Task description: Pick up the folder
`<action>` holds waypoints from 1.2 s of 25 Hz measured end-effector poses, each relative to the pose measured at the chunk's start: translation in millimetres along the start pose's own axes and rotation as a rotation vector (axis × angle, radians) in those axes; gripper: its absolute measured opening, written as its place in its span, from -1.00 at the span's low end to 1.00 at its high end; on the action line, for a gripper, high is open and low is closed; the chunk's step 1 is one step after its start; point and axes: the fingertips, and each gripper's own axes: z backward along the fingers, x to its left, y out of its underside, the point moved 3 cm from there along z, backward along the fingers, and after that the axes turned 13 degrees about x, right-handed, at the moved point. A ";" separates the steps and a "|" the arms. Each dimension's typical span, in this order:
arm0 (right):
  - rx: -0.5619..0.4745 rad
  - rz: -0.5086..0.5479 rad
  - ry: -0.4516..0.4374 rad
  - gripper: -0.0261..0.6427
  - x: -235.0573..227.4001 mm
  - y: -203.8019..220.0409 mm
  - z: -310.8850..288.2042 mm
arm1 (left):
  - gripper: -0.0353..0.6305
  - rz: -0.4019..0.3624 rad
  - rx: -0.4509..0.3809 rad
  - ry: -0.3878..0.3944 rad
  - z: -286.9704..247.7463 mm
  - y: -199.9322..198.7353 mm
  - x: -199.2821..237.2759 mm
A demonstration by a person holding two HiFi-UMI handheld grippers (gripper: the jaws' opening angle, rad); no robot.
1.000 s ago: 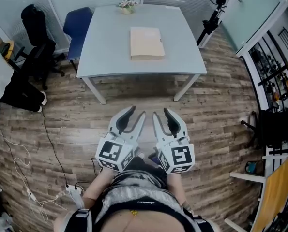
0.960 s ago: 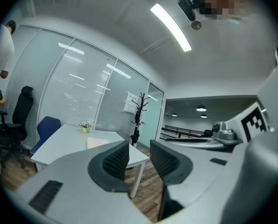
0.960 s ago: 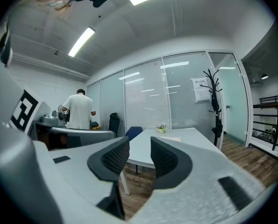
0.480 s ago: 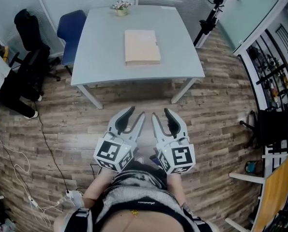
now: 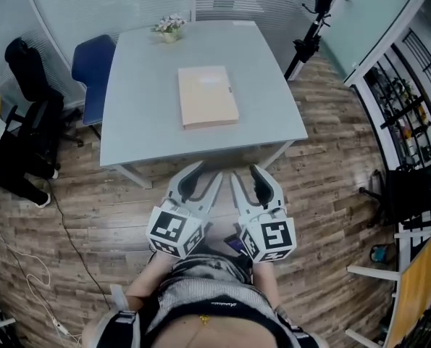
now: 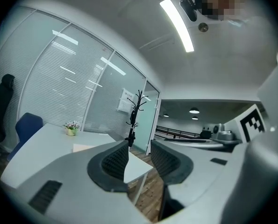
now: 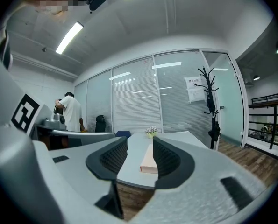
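Note:
A beige folder [image 5: 207, 96] lies flat on the grey table [image 5: 135, 129], with its long side running away from me. Both grippers hover over the wood floor just short of the table's near edge and point level at it. My left gripper [image 5: 208, 170] is open with nothing between its jaws. My right gripper [image 5: 244, 171] is open and empty too. In the right gripper view the folder [image 7: 148, 162] shows through the gap of that gripper [image 7: 140, 143]. The left gripper view has the folder [image 6: 85, 147] left of the gripper [image 6: 139, 146].
A small flower pot [image 5: 168, 29] stands at the table's far edge. A blue chair [image 5: 92, 67] and a black office chair [image 5: 27, 85] stand at the left. A black stand [image 5: 309, 27] and shelving [image 5: 411, 122] are at the right. A person in a white shirt [image 7: 69, 113] stands far left.
The table and the folder have come closer to both grippers as I walked forward. The grippers keep their side-by-side pose, jaws apart.

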 end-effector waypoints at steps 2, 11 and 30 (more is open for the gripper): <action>0.002 -0.007 0.003 -0.41 -3.5 -6.7 -16.3 | -0.52 -0.001 0.004 0.008 -9.8 -7.0 13.9; 0.032 -0.041 -0.006 -0.39 -5.0 -17.2 -78.7 | -0.52 0.007 0.033 0.019 -37.5 -16.8 70.4; 0.072 -0.009 -0.103 -0.38 -29.3 -42.0 -171.9 | -0.52 0.087 0.028 -0.059 -90.6 -31.3 144.7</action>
